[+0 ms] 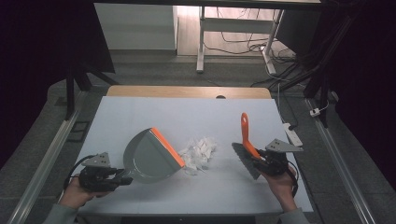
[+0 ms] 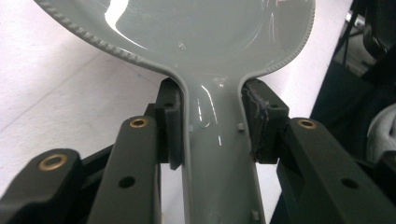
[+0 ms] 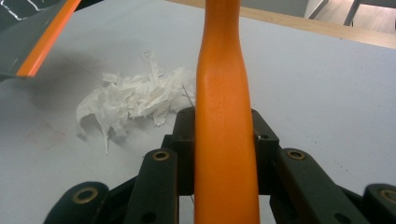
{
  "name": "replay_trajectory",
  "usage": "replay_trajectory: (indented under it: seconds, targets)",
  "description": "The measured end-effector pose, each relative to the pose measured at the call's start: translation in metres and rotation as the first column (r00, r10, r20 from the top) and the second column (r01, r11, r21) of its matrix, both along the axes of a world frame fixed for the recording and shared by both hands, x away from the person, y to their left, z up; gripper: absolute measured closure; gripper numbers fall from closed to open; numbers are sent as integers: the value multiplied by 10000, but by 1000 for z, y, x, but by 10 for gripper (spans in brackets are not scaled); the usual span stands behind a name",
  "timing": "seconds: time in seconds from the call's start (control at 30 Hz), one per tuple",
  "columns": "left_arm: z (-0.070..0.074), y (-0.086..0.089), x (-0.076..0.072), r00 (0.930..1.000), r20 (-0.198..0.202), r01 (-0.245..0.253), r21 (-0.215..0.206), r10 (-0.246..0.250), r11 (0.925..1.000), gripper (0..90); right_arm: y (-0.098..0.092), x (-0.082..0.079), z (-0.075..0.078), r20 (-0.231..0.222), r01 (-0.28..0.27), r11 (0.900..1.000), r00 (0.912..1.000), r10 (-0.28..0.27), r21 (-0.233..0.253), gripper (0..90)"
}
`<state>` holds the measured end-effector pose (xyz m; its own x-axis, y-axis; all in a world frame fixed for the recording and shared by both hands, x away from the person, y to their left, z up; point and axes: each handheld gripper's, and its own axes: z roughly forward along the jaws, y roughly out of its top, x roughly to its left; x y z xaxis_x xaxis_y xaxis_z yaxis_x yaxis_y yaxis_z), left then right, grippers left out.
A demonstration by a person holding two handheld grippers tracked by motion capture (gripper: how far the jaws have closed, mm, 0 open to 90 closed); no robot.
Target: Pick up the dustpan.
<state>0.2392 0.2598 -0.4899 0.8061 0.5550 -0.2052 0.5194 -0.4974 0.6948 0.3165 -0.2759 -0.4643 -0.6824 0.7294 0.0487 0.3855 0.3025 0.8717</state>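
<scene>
A grey dustpan (image 1: 150, 156) with an orange lip sits left of centre on the white table, its mouth facing a pile of shredded white paper (image 1: 200, 150). My left gripper (image 1: 122, 179) is shut on the dustpan handle (image 2: 219, 154), one jaw on each side of it. To the right of the pile, my right gripper (image 1: 259, 157) is shut on the orange handle (image 3: 224, 116) of a brush (image 1: 246, 150). The brush's dark bristles rest low near the table, and its handle points away from me. The paper pile (image 3: 133, 100) lies ahead and left of the right gripper, near the dustpan lip (image 3: 44, 44).
The white table cover (image 1: 187, 112) has bare room behind and in front of the pile. A wooden table edge (image 1: 187, 91) runs along the far side. Past it stand a desk frame (image 1: 201, 42) and floor cables (image 1: 285, 56). A power strip (image 1: 293, 134) lies off the right edge.
</scene>
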Motion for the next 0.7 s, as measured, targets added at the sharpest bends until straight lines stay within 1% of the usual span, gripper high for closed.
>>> replay_trajectory:
  seconds: [0.13,0.27,0.33,0.43,0.5,0.7]
  targets:
    - [-1,-2,-1,9999,-48,132,205,-131,9997,611,0,0,0,8,5,10000,10000,-5,14,702]
    - [-2,-4,-2,9994,-145,307,299,-303,9991,611,0,0,0,47,72,10000,10000,-72,45,703]
    - [-3,-4,-3,9986,-192,497,389,-490,9980,611,1,0,0,35,84,10000,10000,-84,51,702]
    - [-3,-4,-4,9953,-375,914,455,-898,9948,612,3,0,0,57,71,10000,10000,-71,24,703]
    - [-4,-5,-5,9937,-453,1048,508,-1025,9932,611,4,1,0,81,88,10000,9999,-88,-16,702]
    - [-8,-3,-3,9939,-684,909,569,-869,9942,611,6,3,-1,61,79,10000,10000,-79,-53,702]
